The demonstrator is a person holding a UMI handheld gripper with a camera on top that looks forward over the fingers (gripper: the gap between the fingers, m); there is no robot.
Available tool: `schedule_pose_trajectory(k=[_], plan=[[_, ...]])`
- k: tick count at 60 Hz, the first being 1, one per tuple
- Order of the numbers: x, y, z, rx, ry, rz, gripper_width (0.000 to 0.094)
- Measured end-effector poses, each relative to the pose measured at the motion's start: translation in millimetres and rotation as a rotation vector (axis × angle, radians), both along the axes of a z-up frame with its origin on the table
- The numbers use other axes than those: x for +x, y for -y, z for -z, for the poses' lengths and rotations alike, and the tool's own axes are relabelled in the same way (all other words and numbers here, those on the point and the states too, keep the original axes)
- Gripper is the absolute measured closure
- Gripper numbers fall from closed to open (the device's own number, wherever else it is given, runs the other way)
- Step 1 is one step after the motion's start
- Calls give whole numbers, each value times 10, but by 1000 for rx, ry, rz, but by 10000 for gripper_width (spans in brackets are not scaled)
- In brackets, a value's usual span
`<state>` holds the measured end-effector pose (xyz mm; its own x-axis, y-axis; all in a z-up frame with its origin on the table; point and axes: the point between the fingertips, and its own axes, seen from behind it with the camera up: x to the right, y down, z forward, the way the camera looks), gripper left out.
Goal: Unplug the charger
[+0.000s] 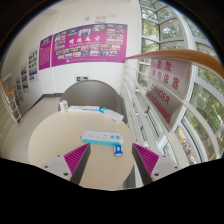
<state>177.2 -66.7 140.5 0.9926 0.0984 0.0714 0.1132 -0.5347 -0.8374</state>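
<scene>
A white power strip (pixel 101 136) lies on a round beige table (pixel 55 140), just ahead of my fingers. A small blue and white charger (pixel 117 151) is plugged into its near right end and points toward me. My gripper (pixel 111 160) is open, with the charger just ahead of the gap between the pink pads (pixel 76 156), nearer the right finger (pixel 147 160). Nothing is held between the fingers.
A grey chair back (pixel 88 96) stands beyond the table. A red and white sign board (pixel 165 95) leans at the right by the windows. Posters (pixel 90 45) hang on the far wall. A corridor runs off to the left.
</scene>
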Motion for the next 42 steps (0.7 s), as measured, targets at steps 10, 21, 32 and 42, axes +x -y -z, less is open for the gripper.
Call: schedule_pose_trajectory(k=[10,21,32,42], plan=[[-268,805,-462,34,16,48,75],[-517,1601,-822,77,41,60,78],[-567,2064,-968,92,71,63,79],[-614,2213,-981,89,60,61,80]])
